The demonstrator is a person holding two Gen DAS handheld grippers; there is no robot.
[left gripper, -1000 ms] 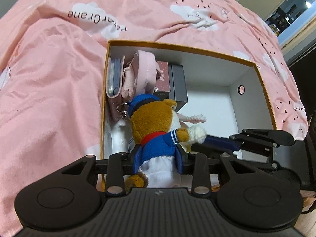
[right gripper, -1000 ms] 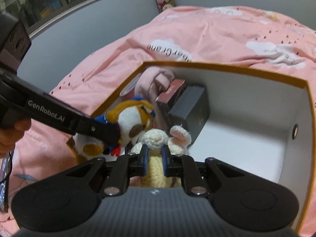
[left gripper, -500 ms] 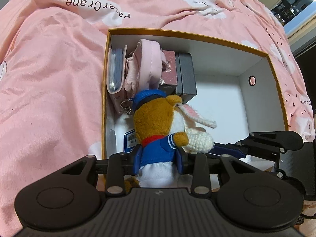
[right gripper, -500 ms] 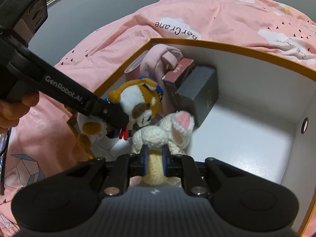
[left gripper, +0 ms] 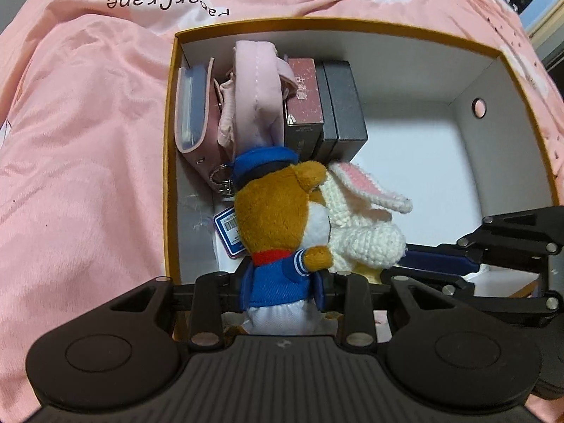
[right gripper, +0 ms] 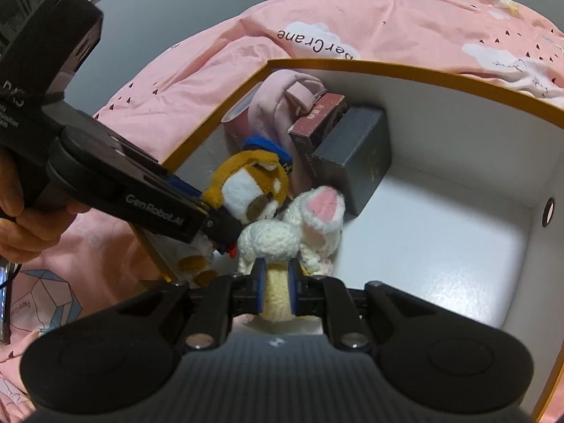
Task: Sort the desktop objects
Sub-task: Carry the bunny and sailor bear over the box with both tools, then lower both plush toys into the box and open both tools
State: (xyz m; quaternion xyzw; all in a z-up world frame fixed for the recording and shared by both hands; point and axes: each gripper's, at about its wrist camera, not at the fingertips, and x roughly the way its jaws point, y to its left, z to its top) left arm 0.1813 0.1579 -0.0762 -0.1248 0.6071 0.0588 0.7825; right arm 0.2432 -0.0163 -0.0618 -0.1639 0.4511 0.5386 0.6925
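Note:
My left gripper is shut on a brown plush dog in a blue sailor suit and cap; the dog also shows in the right wrist view. My right gripper is shut on a cream knitted rabbit with pink ears, seen beside the dog in the left wrist view. Both toys hang inside the white box with an orange rim, near its left front part, touching each other.
Along the box's left and back side stand a pink case, a pink pouch, a maroon box and a dark grey box. The box's white floor lies to the right. A pink quilt surrounds the box.
Both grippers have moved down and forward into the box with their toys. The rabbit has come up beside the dog.

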